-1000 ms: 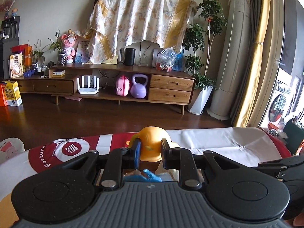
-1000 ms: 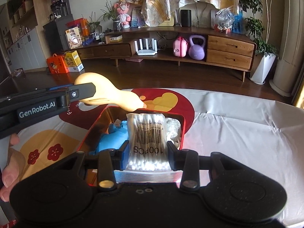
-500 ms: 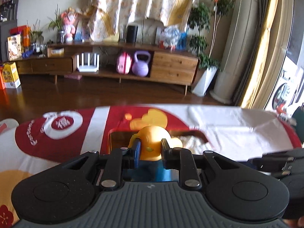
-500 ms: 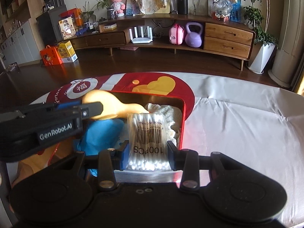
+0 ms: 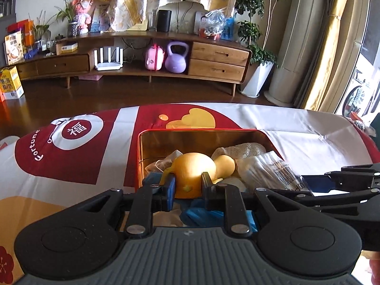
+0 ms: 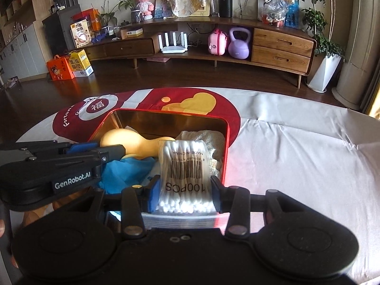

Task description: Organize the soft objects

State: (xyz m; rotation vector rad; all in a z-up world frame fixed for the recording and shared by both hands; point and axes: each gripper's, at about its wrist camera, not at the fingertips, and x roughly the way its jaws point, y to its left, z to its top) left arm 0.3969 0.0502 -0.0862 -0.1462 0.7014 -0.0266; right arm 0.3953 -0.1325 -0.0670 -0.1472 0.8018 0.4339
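Observation:
A red tin (image 5: 201, 131) (image 6: 166, 115) stands open on the table. My left gripper (image 5: 187, 180) (image 6: 114, 150) is shut on a yellow gourd-shaped soft toy (image 5: 194, 168) (image 6: 121, 140), held low inside the tin's left half. My right gripper (image 6: 185, 190) (image 5: 332, 178) has its jaws opening, with a pack of cotton swabs (image 6: 185, 166) (image 5: 268, 168) between them. The pads still touch the pack's sides, and the pack lies in the tin's right half. A blue cloth (image 6: 128, 168) and a white mesh cloth (image 6: 211, 142) (image 5: 239, 148) also lie in the tin.
The table carries a white cloth (image 6: 296, 154) with a red and yellow print (image 5: 78, 128); its far edge is just beyond the tin. Across a wooden floor stands a low TV cabinet (image 6: 280, 45) with a purple kettlebell (image 6: 238, 45). A fingertip (image 6: 1, 225) shows at the left edge.
My left gripper has come down with the yellow toy, from above the tin's far rim to inside it. The right gripper's fingers have spread slightly around the swab pack.

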